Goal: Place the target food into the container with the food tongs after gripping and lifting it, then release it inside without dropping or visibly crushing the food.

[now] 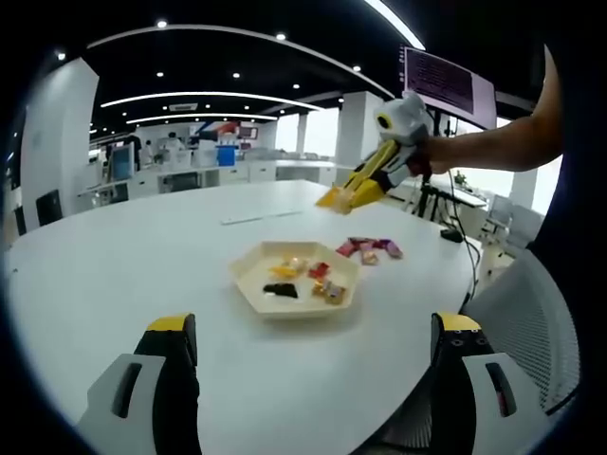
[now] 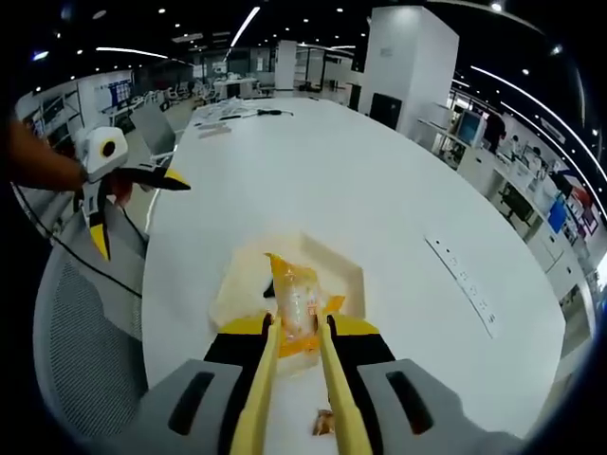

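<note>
Open-plan office, big white round table (image 1: 142,256), with a hexagonal cream tray (image 1: 248,277) of wrapped sweets near its edge.

Beyond the table stand white pillars, desks and ceiling spotlights, and a grey mesh chair (image 1: 531,322) sits close by the table's rim. In the left gripper view, a loose cluster of red and pink wrapped candies (image 1: 368,249) lies on the table just beside the tray, and several more wrappers lie inside it. The left gripper (image 1: 313,332) is held low and level over the near table edge, its black, yellow-tipped jaws spread wide with nothing between them. The right gripper (image 2: 296,327), held on a bare forearm, is raised above the tray, and its slim yellow tongs are clenched on a clear, orange-tinted wrapped candy (image 2: 294,294) directly over the tray, clear of the table.
</note>
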{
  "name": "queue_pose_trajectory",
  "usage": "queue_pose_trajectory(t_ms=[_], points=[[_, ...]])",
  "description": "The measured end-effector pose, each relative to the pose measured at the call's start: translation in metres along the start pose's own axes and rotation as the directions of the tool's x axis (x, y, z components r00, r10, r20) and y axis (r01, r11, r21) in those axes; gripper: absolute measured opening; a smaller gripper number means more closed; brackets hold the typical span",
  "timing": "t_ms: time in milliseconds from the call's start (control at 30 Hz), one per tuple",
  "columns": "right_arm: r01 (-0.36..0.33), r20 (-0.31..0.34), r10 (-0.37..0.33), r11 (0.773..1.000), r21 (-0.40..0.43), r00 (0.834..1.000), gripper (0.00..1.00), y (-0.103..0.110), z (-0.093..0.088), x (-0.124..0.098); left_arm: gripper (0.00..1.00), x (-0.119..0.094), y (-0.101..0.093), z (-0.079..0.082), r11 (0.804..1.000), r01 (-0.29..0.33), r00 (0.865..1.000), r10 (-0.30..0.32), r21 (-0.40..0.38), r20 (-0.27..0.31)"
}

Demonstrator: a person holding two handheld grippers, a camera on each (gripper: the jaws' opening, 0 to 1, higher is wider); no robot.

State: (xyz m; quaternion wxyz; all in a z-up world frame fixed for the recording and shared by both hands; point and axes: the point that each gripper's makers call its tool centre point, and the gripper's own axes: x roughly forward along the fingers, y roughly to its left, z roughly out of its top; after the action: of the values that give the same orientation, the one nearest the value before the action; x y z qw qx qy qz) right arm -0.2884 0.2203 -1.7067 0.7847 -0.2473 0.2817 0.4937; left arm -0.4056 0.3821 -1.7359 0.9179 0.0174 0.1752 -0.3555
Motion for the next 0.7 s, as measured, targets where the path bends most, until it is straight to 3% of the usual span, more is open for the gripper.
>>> queue_pose_trajectory(t_ms=[700], points=[[-0.051,0.013,0.051,0.998,-0.044,0.999,0.22,0.027,0.037,0.035,0.99,-0.001,0.001,0.001,1.000,-0.005,1.000,0.005,-0.006,0.004]])
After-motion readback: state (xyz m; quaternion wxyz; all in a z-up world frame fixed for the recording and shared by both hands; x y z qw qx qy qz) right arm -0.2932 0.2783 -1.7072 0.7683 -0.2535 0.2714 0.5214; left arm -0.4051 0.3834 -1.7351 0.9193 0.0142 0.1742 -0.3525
